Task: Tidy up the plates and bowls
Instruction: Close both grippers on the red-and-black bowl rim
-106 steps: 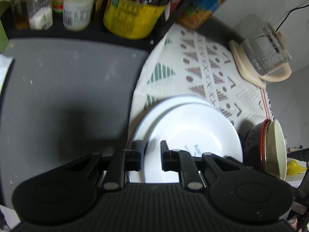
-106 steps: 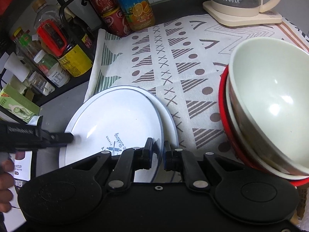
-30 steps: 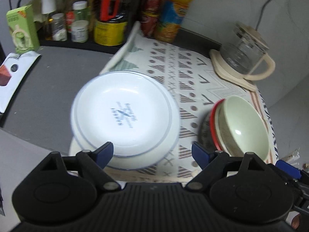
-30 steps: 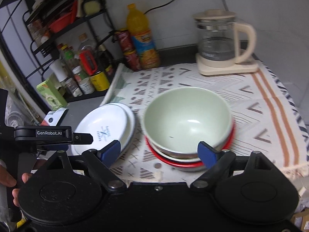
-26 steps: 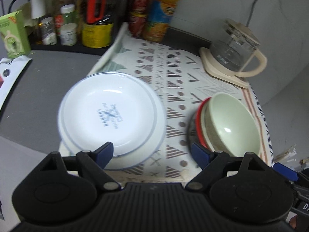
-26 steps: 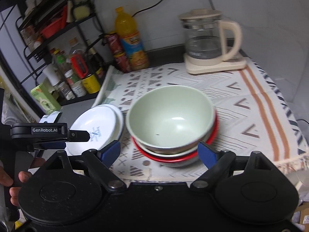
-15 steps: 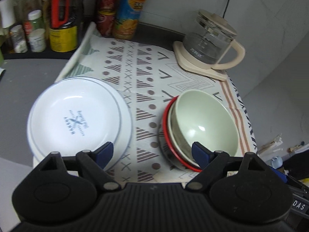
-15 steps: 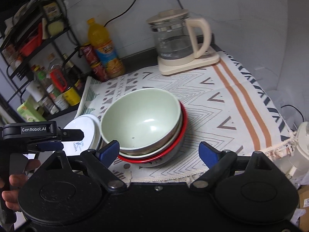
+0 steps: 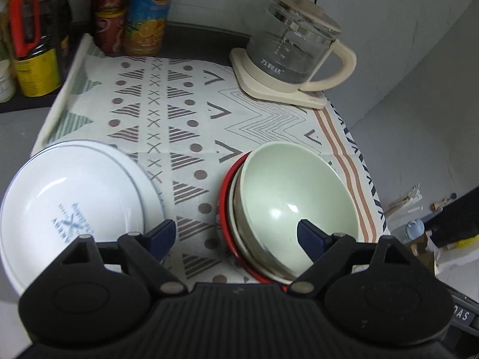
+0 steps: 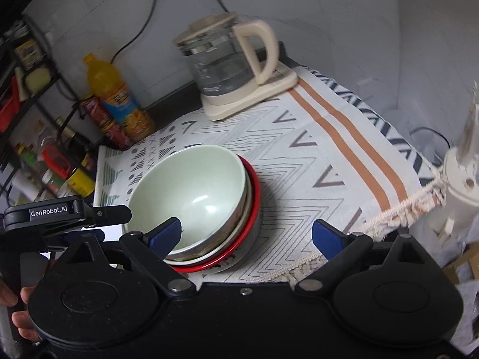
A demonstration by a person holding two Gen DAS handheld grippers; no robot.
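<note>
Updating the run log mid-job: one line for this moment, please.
plates: stacked, cloth's left edge | bowls: nested on cloth | left gripper: open, empty | right gripper: opening, empty, above the bowls

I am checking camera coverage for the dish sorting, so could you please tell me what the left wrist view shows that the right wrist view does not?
Only the left wrist view shows the stacked white plates lying at the left edge of the patterned cloth, along with the left gripper open and empty.

Only the right wrist view shows the right gripper, its jaws opening with nothing gripped, the cloth's fringed edge, and a person's hand.

Both show the green bowl nested in the bowl stack, the glass kettle and the orange juice bottle.
</note>
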